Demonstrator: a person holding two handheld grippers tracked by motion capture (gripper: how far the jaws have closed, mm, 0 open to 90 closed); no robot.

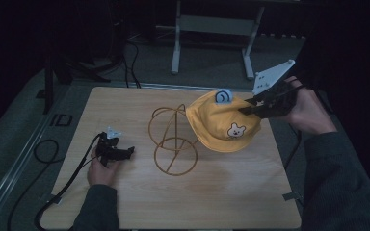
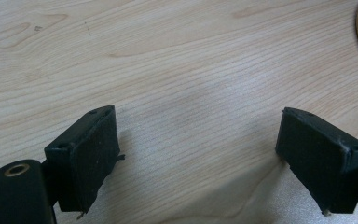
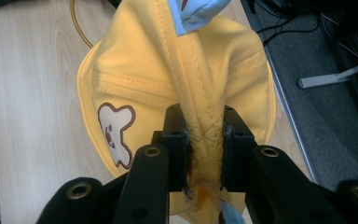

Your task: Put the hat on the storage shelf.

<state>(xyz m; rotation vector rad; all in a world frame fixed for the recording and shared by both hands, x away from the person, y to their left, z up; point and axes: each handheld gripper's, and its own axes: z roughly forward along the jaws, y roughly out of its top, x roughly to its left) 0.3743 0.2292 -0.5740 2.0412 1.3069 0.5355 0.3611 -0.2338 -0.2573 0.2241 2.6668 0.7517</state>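
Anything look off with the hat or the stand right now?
Nothing damaged. The yellow hat hangs tilted, bunched into a fold between the right gripper jaws, beside the wire hat stand rather than on it. The left gripper rests open on the table, apart from the stand.

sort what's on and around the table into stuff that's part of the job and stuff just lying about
Part of the job:
- yellow bear hat, pinched in the right gripper
- gold wire hat stand, beside the hat
- left gripper, open, resting on the wooden table

Just lying about:
- grey metal frame legs on the floor beyond the table
- black cables on the floor at left
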